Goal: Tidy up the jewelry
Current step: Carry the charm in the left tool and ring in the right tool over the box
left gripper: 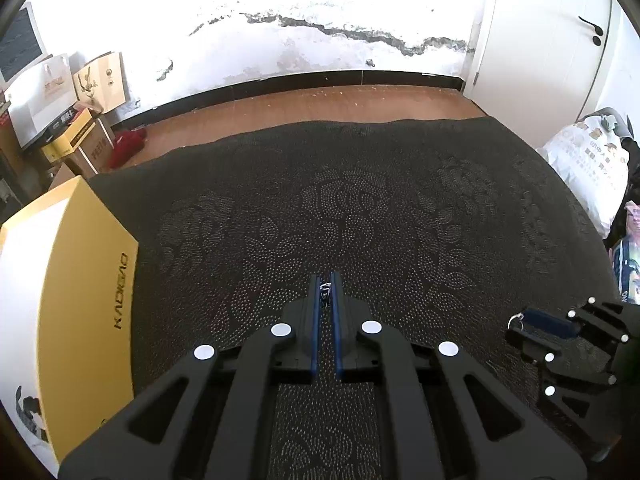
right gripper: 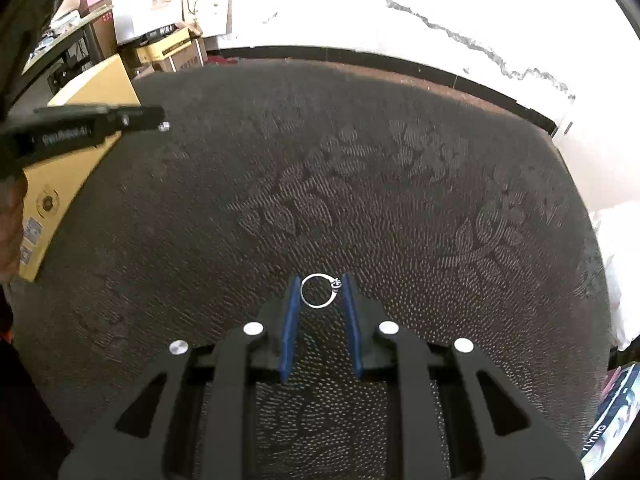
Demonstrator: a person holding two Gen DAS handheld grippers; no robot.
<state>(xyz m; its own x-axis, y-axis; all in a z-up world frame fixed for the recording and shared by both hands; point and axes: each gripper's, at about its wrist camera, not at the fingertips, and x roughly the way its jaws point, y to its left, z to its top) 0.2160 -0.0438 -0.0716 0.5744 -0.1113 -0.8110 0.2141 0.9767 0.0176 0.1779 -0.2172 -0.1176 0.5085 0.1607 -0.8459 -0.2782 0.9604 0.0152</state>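
Note:
A thin silver ring (right gripper: 320, 291) with a small stone sits between the blue pads of my right gripper (right gripper: 320, 285), which is shut on it just above the dark patterned cloth (right gripper: 360, 200). In the left wrist view, that right gripper (left gripper: 516, 326) shows at the far right with the ring (left gripper: 515, 321) at its tip. My left gripper (left gripper: 325, 280) is shut on a small silver piece of jewellery (left gripper: 325, 290), seen edge-on between its pads. In the right wrist view, the left gripper (right gripper: 160, 118) reaches in from the upper left with a silver glint (right gripper: 164, 126) at its tip.
A yellow and white box (left gripper: 80, 280) lies on the cloth's left side. Cardboard boxes (left gripper: 72, 136) and a red cloth (left gripper: 128, 146) are on the wooden floor beyond. A white printed bag (left gripper: 588, 164) stands at the right, beside a white door (left gripper: 552, 40).

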